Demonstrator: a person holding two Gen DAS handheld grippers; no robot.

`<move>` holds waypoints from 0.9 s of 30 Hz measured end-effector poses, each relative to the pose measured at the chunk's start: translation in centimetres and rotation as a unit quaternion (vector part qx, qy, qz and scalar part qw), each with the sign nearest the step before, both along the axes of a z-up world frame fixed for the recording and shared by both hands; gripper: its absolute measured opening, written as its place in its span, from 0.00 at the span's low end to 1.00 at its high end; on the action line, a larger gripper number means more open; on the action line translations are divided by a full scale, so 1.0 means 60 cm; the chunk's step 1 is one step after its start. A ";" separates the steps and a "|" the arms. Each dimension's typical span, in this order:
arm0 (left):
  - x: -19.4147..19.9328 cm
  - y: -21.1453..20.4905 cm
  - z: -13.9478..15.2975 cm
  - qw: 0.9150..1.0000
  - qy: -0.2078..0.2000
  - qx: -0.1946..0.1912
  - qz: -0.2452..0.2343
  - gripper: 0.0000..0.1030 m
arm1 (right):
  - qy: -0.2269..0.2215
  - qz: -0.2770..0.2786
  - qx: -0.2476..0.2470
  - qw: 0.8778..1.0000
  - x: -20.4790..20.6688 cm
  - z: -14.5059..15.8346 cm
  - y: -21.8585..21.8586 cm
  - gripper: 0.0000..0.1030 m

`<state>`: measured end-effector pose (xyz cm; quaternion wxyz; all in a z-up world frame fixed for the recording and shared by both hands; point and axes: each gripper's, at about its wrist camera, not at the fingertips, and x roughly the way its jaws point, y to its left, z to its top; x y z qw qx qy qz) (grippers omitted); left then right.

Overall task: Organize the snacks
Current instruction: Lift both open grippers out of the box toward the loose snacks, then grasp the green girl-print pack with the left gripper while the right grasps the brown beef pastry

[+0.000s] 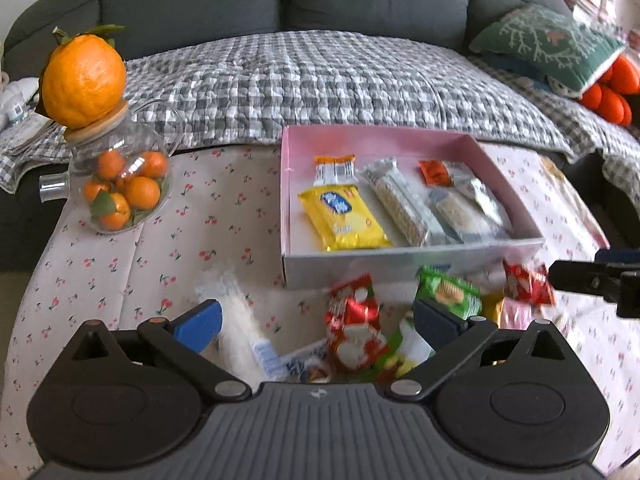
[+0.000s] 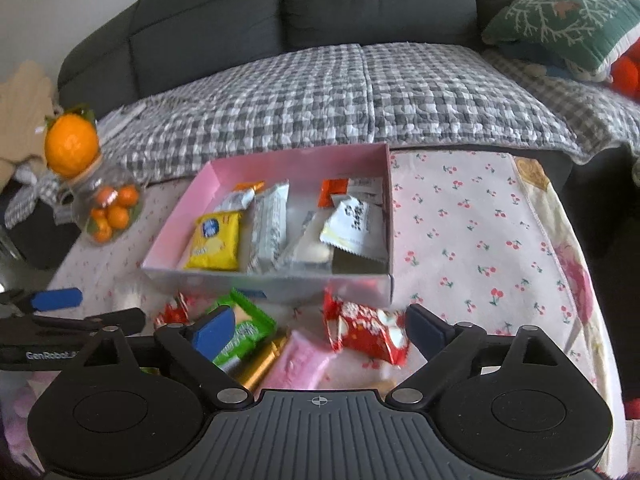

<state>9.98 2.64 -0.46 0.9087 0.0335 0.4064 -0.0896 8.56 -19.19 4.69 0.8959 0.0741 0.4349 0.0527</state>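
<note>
A pink box [image 1: 516, 204] [image 2: 180, 216] on the cherry-print cloth holds several snacks: a yellow packet [image 1: 344, 216] [image 2: 216, 240], silver bars [image 1: 404, 204] [image 2: 270, 224], an orange sachet [image 1: 434, 171] [image 2: 334, 192]. Loose snacks lie in front of it. My left gripper [image 1: 316, 320] is open above a red packet [image 1: 354, 332] and a white packet [image 1: 240, 320]. My right gripper [image 2: 320, 328] is open over a red packet [image 2: 368, 330], a pink packet [image 2: 298, 362] and a green packet [image 2: 244, 332]. The right gripper's finger shows at the left view's right edge [image 1: 592, 278].
A glass jar of small oranges [image 1: 122, 184] [image 2: 108, 208] with a big orange on its lid [image 1: 82, 80] stands at the table's left. A grey sofa with a checked quilt [image 1: 320, 80] [image 2: 360, 92] lies behind. A green cushion [image 1: 548, 40] is at the right.
</note>
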 end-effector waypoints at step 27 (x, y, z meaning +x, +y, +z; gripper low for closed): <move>-0.017 -0.069 -0.029 0.987 -0.034 -0.004 -0.154 0.49 | 0.077 -0.012 -0.056 0.995 -0.023 -0.072 -0.055 0.91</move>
